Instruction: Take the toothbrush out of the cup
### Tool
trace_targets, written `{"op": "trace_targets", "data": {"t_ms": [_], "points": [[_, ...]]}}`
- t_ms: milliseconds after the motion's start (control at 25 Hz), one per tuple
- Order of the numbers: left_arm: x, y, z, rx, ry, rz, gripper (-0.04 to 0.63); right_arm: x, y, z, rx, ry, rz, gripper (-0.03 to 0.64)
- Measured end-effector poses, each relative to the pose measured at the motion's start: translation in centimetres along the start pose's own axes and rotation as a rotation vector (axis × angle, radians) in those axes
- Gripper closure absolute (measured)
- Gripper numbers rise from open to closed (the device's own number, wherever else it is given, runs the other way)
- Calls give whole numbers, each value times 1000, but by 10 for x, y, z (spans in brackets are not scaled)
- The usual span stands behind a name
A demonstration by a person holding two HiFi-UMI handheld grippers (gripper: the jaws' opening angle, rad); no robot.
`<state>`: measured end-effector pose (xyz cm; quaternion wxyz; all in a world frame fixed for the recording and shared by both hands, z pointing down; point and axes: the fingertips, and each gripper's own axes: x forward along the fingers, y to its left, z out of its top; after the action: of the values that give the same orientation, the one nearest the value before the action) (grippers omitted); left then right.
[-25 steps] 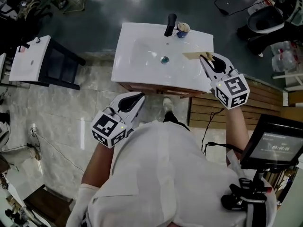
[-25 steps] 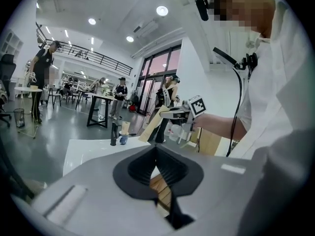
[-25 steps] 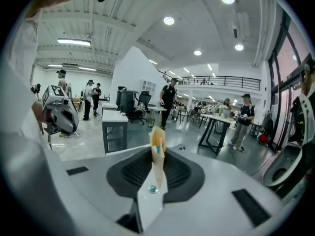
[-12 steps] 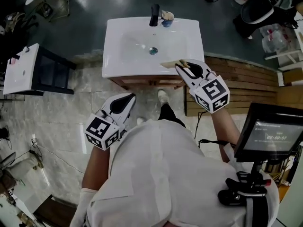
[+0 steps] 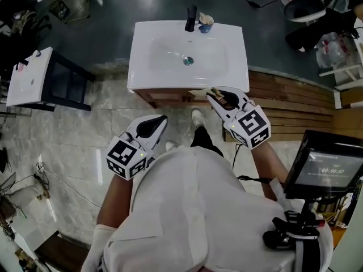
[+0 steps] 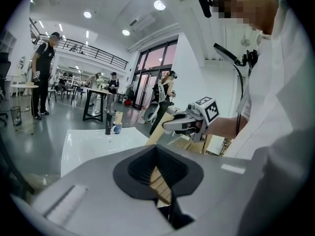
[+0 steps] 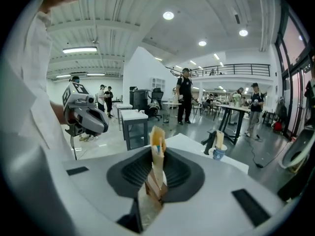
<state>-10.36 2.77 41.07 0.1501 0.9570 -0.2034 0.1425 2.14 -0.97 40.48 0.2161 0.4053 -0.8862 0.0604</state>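
Retreated right gripper (image 5: pixel 215 94) clamps toothbrush (image 7: pixel 157 149) between its jaws.

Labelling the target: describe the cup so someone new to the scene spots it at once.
Find the white washbasin. A black faucet stands at its far rim, and the cup sits right beside it, on the faucet's right in the head view. It is the small blue one with a pale upright item inside.

Open lab hall — freestanding washbasin (image 5: pixel 164 67), worktables (image 7: pixel 236 107) (mezzanine railing (image 7: pixel 236 70) above).
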Motion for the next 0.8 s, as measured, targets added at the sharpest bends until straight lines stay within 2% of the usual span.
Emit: {"op": "trace_targets", "data": {"t_ms": [800], "points": [[5,4,-7,-14,-2,-5,589,-5,5,1,-9,2,4,560]]}}
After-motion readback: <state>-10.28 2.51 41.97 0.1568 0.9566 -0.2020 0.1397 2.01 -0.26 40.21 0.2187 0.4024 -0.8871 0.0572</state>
